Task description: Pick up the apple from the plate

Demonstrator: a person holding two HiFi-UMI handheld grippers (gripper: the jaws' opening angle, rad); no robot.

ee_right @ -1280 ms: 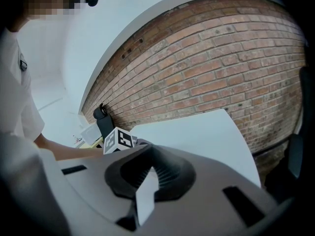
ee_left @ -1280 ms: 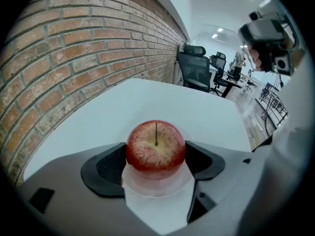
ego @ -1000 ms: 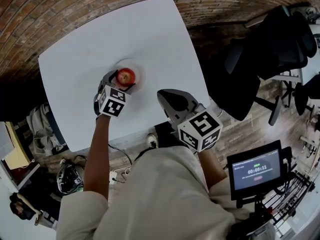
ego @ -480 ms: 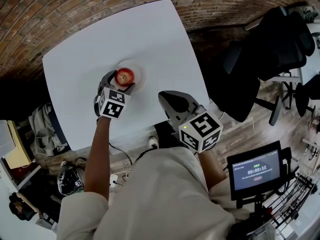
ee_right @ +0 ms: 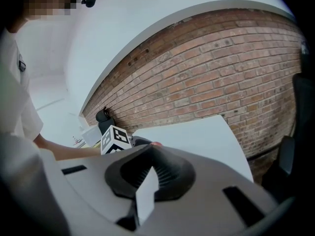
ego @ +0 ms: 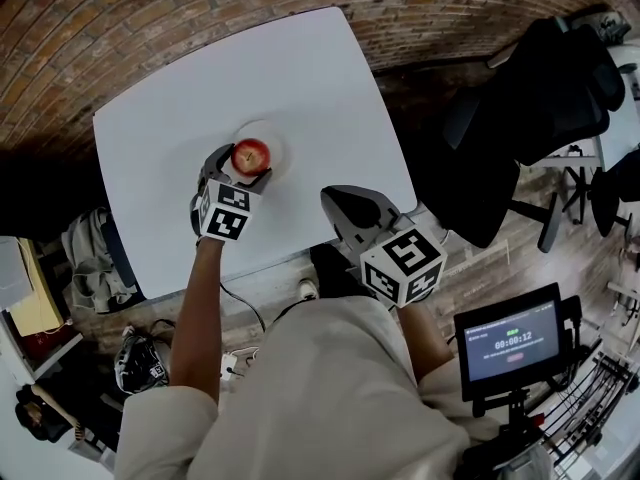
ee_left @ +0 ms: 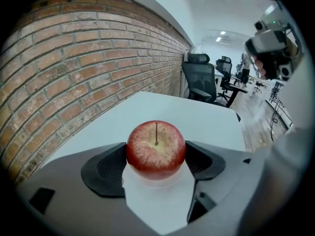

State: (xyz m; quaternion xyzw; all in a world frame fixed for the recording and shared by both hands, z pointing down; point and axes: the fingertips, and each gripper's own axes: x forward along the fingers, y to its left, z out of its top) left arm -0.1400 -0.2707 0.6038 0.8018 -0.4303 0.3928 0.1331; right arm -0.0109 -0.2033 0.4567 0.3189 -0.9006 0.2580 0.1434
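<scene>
Red apple (ego: 251, 155) sits between the pads of your left gripper (ego: 243, 164), on the white plate (ego: 277, 143), near-middle of the white table (ego: 200, 78).

- Change over the last second: very little. The left gripper stays at the apple, and the apple holds the same spot on the plate. Only the head view has drifted slightly.
- Left gripper view: both dark pads (ee_left: 109, 167) meet the apple's sides, stem up, with a pale disc of plate showing under it. Read this as pinching the apple. I cannot tell whether it has left the plate yet.
- Judgement: the grasp looks made and the lift is what remains.
- Right gripper (ego: 352, 206): jaws pressed together on nothing, held at the near right edge of the table, well apart from the plate.

Edges and room:
- The near table edge lies just behind your left gripper's marker cube.
- Bare tabletop runs far and left of the plate.
- Brick wall (ego: 120, 8) stands beyond the far edge, and a black chair (ego: 540, 78) is off right, well apart.
- Nothing shows above the apple, so straight up looks like the open way.
</scene>
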